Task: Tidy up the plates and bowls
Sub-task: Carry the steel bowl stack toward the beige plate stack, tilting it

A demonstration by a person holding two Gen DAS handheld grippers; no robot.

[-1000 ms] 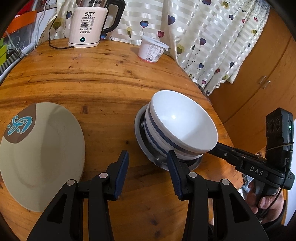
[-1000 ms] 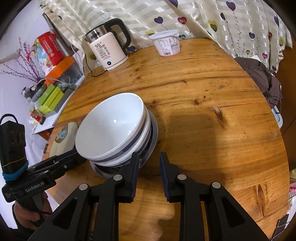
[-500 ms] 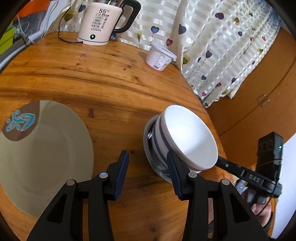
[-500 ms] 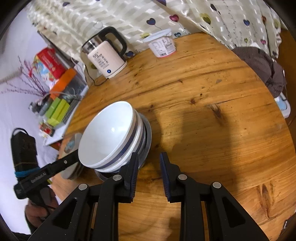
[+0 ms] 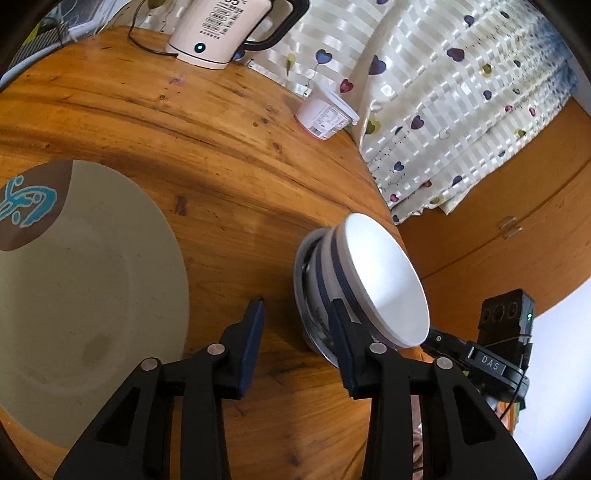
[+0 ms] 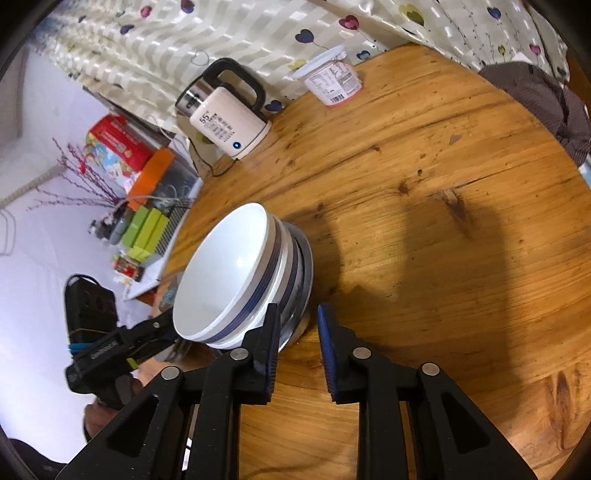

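A stack of white bowls with blue stripes (image 5: 380,280) (image 6: 229,277) sits in a steel dish (image 5: 314,332) (image 6: 299,317) on the round wooden table (image 5: 207,155). A beige plate with a brown and blue patch (image 5: 85,280) lies flat to its left. My left gripper (image 5: 295,328) hovers between plate and stack, its jaws closing over bare wood and its right finger in front of the dish. My right gripper (image 6: 297,332) is at the stack's other side, jaws closing, with the dish rim just inside the gap and no pad pressing on it.
A cream electric kettle (image 5: 221,33) (image 6: 225,122) and a white yoghurt tub (image 5: 325,118) (image 6: 332,85) stand at the back by the heart-print curtain (image 5: 443,92). The table edge runs close behind the stack. Boxes crowd a shelf (image 6: 147,221) beyond the table.
Both grippers have rolled and come lower and closer to the stack, and both pairs of jaws have narrowed. The bowls and the plate have stayed in place on the table.
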